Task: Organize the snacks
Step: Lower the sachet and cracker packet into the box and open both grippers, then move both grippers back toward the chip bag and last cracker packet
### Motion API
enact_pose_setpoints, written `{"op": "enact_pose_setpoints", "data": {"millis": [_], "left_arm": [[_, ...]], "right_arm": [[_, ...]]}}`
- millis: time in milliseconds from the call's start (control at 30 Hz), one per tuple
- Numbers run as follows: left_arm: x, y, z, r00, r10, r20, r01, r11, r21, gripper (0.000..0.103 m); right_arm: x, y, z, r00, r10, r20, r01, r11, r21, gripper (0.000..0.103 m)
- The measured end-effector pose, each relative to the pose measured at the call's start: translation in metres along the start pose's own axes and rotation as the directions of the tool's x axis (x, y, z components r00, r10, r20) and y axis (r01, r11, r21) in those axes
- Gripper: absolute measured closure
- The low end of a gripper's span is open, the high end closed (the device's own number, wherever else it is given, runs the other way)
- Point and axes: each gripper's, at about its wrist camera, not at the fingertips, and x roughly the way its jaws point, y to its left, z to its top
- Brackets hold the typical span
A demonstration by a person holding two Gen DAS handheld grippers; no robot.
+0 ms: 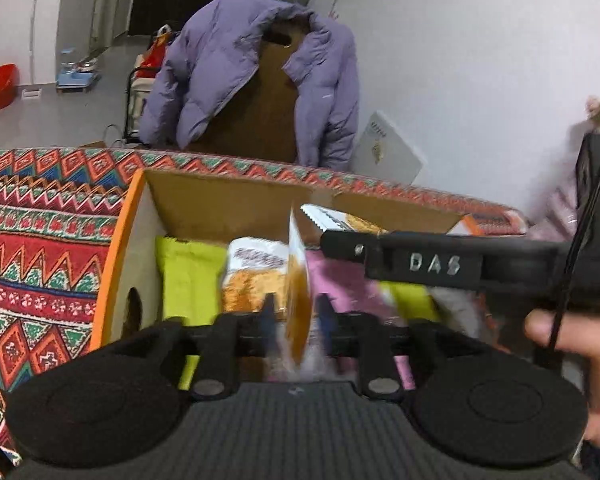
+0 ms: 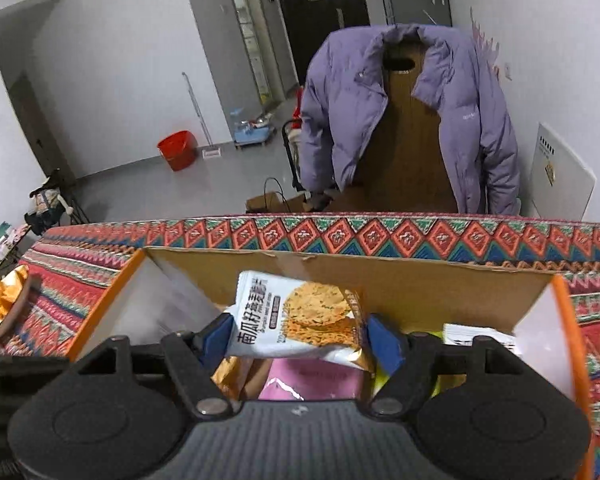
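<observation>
Your left gripper (image 1: 296, 316) stands open around an orange packet (image 1: 298, 280) seen edge-on, pads apparently off it, so it may drop crooked and stand on end among the snacks. Your right gripper (image 2: 300, 336) spans a white cracker packet (image 2: 296, 316) held crosswise; whether the blue pads (image 2: 384, 338) still press it I cannot tell, and it could catch as it falls. Both hang over the cardboard box (image 2: 380, 268) on the patterned cloth (image 1: 40, 240), where lime (image 1: 188, 276) and pink packets (image 2: 312, 380) already crowd the floor. Farther off, a purple jacket (image 2: 460, 112) drapes a chair, clear of your work.
</observation>
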Motion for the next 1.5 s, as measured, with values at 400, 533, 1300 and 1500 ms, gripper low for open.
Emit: {"op": "enact_pose_setpoints", "data": {"millis": [400,533,1300,1500], "left_arm": [[-0.040,0.009,0.002,0.996,0.077,0.047,-0.079,0.995,0.055,0.047],[-0.074,0.004,0.004,0.990,0.116,0.082,-0.121,0.990,0.065,0.040],[-0.288,-0.088,-0.130,0.913,0.255,0.318,-0.291,0.954,0.070,0.010],[-0.331,-0.119,-0.231,0.850,0.293,0.438,-0.369,0.925,0.096,0.001]], "right_arm": [[-0.040,-0.007,-0.001,0.999,-0.045,0.030,0.046,0.998,-0.035,0.027],[-0.082,-0.015,-0.006,0.994,-0.098,0.048,0.101,0.992,-0.070,0.024],[-0.324,-0.001,-0.139,0.969,-0.049,0.244,0.112,0.962,-0.251,0.012],[-0.371,0.008,-0.222,0.955,0.022,0.295,0.079,0.942,-0.327,0.011]]}}
